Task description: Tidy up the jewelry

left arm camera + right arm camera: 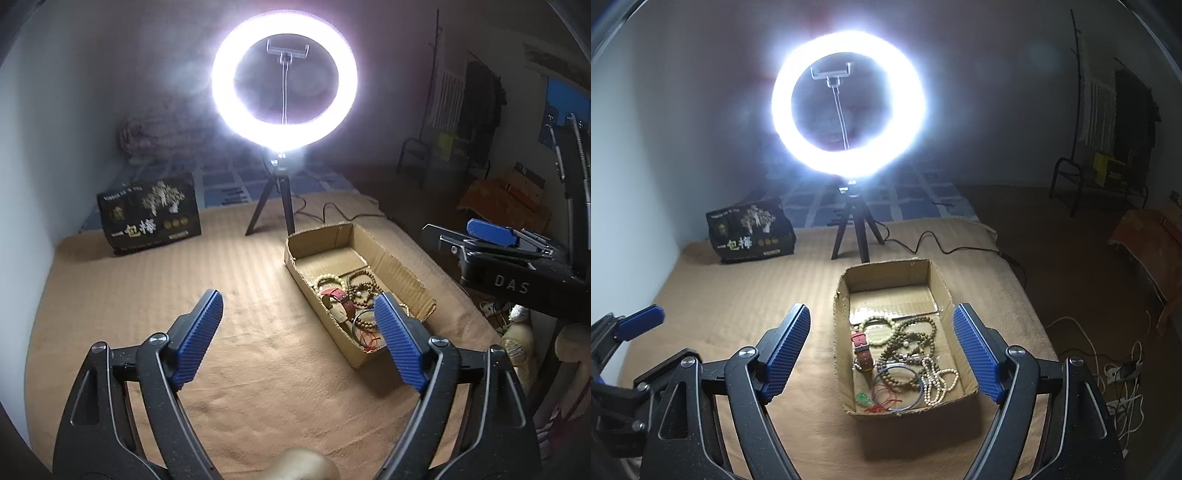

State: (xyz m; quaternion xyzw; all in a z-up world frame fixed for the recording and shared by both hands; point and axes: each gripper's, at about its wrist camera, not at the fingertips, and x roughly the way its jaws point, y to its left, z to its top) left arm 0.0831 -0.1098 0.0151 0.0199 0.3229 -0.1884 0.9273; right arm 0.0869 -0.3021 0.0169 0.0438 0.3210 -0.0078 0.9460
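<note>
A dark printed bag (750,232) stands far left on the tan blanket (147,295), with the lit ring light (848,105) on its tripod to its right. The left gripper (298,312) hovers above bare blanket, fingers spread wide and holding nothing; the cardboard box (391,264) sits just beside its right finger. The right gripper (882,319) hangs directly over that box (842,354), fingers likewise wide apart and empty. Inside, toward the near end, lie bead bracelets (908,339), a red watch strap (862,350), thin bangles (897,387) and pale beads (936,382).
</note>
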